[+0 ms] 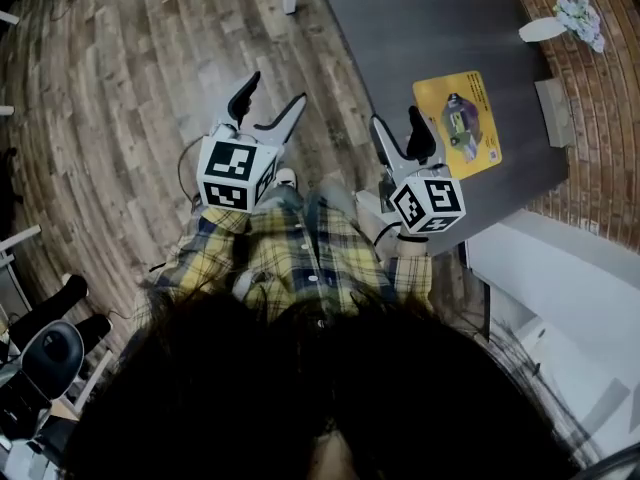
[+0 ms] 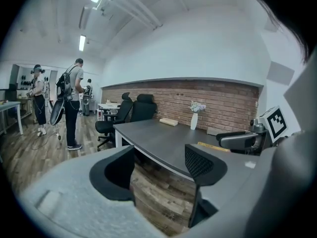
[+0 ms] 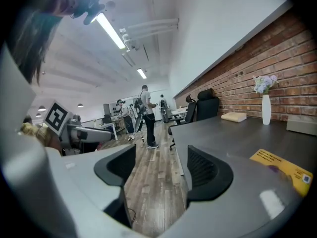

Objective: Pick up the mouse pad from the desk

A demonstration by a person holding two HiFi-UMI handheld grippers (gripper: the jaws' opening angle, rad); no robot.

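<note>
A yellow mouse pad point(image 1: 459, 123) with a printed picture lies flat on the dark grey desk point(image 1: 430, 38), near its right side. The right gripper view shows the mouse pad point(image 3: 282, 170) low at the right. My right gripper point(image 1: 398, 134) hovers at the desk's near edge, left of the pad, jaws open and empty. Over the wooden floor left of the desk, my left gripper point(image 1: 272, 100) is also open and holds nothing. In the left gripper view the mouse pad point(image 2: 213, 146) shows as a thin yellow strip on the desk.
A white vase of flowers point(image 1: 560, 20), a grey box point(image 1: 553, 112) and a pale block point(image 3: 234, 116) stand along the desk's far side by a brick wall point(image 3: 277, 63). Black office chairs point(image 2: 130, 112) and several people point(image 2: 73, 103) are further off on the wooden floor.
</note>
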